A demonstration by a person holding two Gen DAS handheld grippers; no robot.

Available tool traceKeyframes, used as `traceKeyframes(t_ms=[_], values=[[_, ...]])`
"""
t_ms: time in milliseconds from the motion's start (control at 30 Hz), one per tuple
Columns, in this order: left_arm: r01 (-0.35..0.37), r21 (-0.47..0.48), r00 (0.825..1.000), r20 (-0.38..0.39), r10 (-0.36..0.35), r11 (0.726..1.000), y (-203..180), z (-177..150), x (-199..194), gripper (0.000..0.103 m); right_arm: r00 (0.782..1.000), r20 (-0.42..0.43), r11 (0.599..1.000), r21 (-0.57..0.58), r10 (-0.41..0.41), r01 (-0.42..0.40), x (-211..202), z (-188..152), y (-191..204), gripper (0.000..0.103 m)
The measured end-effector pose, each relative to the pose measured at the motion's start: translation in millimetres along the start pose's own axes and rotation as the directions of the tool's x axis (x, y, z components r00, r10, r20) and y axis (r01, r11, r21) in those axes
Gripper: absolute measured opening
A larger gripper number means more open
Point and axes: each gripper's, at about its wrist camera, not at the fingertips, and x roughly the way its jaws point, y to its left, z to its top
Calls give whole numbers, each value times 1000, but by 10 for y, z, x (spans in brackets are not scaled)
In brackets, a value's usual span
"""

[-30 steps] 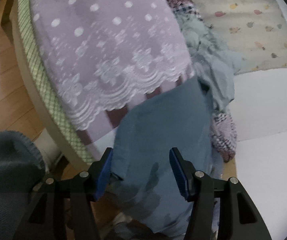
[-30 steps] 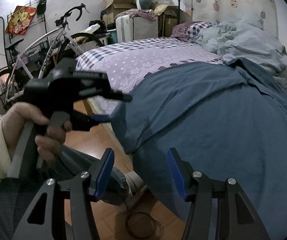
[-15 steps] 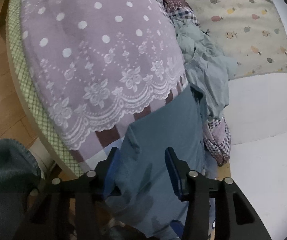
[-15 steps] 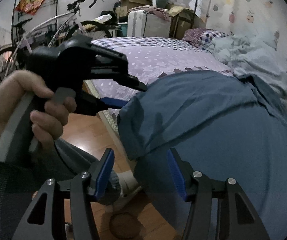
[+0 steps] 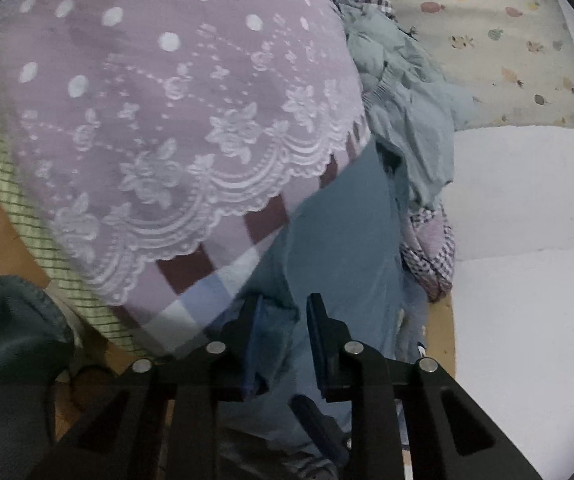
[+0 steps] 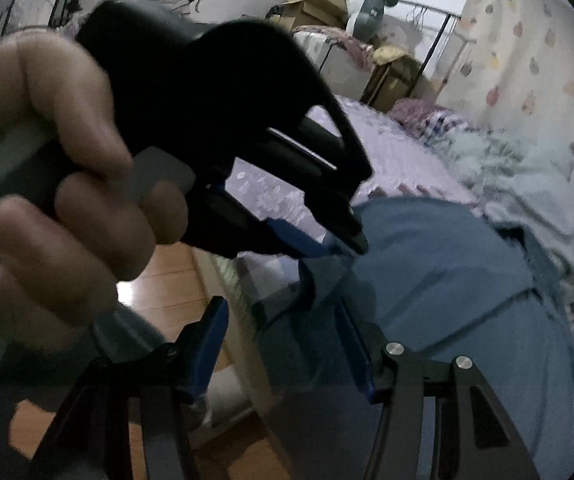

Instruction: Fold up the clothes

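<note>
Left gripper (image 5: 283,320): blue pads narrowed onto a corner fold of the blue cotton garment (image 5: 339,240), clamped at the bed's near edge.
Right gripper (image 6: 283,340): pads apart, garment edge between them, not pinched.
Garment: spread on the bed, hanging over its near edge.
Bed: lilac lace-trimmed cover (image 5: 167,120); crumpled pale green quilt (image 5: 403,120) at the far side.

Matt blue cloth garment (image 5: 339,240), lacy lilac bedspread (image 5: 175,120), glossy wood floor (image 6: 167,280), black plastic tongs (image 5: 283,320).
</note>
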Motion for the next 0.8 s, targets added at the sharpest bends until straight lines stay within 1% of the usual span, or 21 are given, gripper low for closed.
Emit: traceKeyframes(t_ms=[67, 200, 333, 400, 467, 500, 533, 600, 633, 667, 800], values=[[14, -6, 1000, -14, -14, 1000, -5, 1, 20, 23, 999, 3, 999, -15, -41, 41, 83, 10, 39, 59], [22, -2, 999, -23, -22, 1000, -28, 8, 27, 23, 996, -3, 996, -5, -90, 90, 232, 14, 33, 59], [35, -1, 999, -23, -35, 999, -54, 41, 46, 23, 993, 2, 993, 33, -115, 115, 276, 36, -57, 56], [45, -2, 999, -22, -45, 999, -71, 47, 43, 23, 994, 1, 992, 52, -114, 114, 279, 39, -117, 50], [52, -2, 998, -19, -52, 999, -81, 48, 38, 23, 994, -14, 992, 70, -106, 107, 309, 53, -169, 36], [54, -3, 998, -18, -54, 999, -73, 46, 32, 23, 995, -23, 992, 78, -101, 102, 327, 62, -195, 32], [54, -4, 998, -18, -54, 999, -63, 45, 30, 23, 995, -31, 991, 85, -97, 99, 352, 67, -215, 25], [52, -6, 998, -17, -53, 999, -47, 46, 30, 23, 994, -47, 991, 91, -96, 100, 407, 74, -244, 16], [50, -7, 999, -18, -51, 999, -44, 51, 35, 23, 993, -58, 990, 89, -105, 110, 437, 73, -264, 9], [50, -8, 999, -15, -50, 999, -41, 55, 32, 23, 992, -68, 989, 93, -107, 113, 464, 72, -291, 6], [63, -13, 998, 9, -63, 998, -35, 66, -20, 23, 994, -87, 985, 150, -67, 80, 450, 67, -414, 2]])
